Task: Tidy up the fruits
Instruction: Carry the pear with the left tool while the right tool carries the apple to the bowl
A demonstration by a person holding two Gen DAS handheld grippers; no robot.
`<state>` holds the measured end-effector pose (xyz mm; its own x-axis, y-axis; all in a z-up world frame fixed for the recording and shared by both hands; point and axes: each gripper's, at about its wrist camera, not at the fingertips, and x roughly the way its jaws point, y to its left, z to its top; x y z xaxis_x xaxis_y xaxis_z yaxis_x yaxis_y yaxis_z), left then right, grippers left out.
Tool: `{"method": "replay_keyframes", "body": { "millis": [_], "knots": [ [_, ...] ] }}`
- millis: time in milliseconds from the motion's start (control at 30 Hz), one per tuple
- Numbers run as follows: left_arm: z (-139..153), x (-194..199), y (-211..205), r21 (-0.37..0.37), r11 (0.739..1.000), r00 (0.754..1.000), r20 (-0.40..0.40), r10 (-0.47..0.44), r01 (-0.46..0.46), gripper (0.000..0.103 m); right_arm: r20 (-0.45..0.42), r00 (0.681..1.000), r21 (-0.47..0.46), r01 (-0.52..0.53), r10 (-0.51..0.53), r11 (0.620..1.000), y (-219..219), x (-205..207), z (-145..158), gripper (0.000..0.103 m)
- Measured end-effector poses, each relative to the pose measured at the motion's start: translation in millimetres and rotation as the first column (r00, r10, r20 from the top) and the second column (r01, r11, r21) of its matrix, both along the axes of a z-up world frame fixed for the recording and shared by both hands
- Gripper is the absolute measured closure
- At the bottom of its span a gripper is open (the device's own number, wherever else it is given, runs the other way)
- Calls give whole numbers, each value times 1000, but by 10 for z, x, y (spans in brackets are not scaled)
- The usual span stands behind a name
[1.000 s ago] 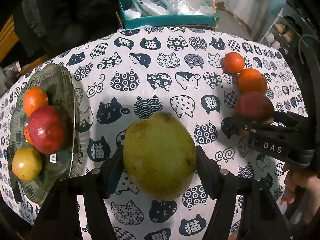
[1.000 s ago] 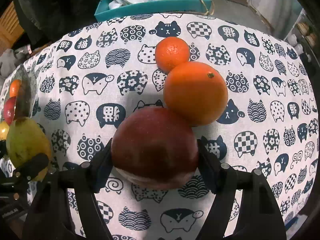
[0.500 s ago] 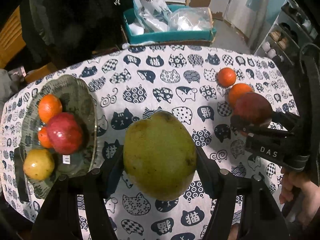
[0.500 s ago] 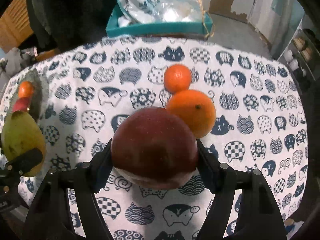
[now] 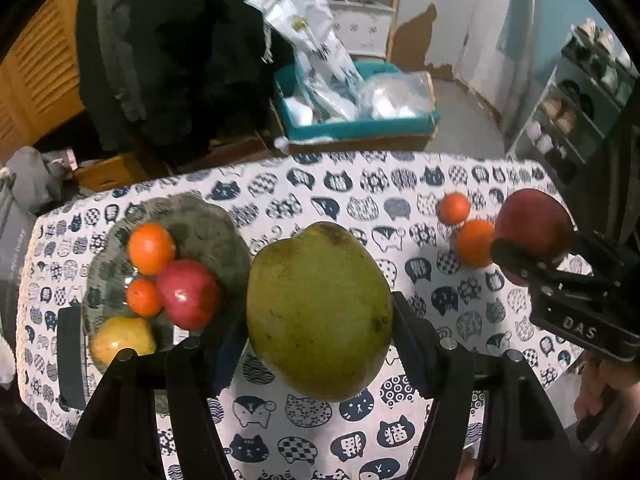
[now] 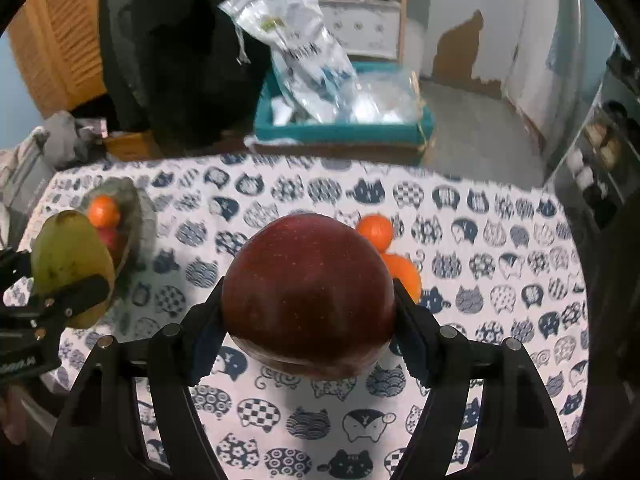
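Right gripper, marked "DAS", clamps red apple between its pads; left gripper clamps green mango, both above tablecloth.

A: What sits at the centre of the frame?

B: A dark red apple, clamped between the two black fingers of the right gripper, above the cat-print tablecloth.

A: And behind it?

B: Two oranges peek out at its upper right, touching each other.

A: The left edge?

B: The left gripper grips a green mango. Just behind it is a grey dish with an orange fruit and something red inside.

A: Farther back?

B: A teal box with plastic bags, top centre.
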<state>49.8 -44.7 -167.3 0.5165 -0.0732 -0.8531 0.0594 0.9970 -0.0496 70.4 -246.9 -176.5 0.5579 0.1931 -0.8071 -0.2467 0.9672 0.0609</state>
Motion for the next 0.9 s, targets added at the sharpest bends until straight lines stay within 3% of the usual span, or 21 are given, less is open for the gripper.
{"method": "replay_keyframes", "body": {
  "millis": [433,900],
  "knots": [
    [514,-224,244,-26,999,993,118,24,-21,34,127,990,27,-73,69,997,185,-234,572,28],
    [790,-417,623,-35,995,977,191,94,-89,34,197,971,65,-152,137,986,567,-318,937,28]
  ]
}}
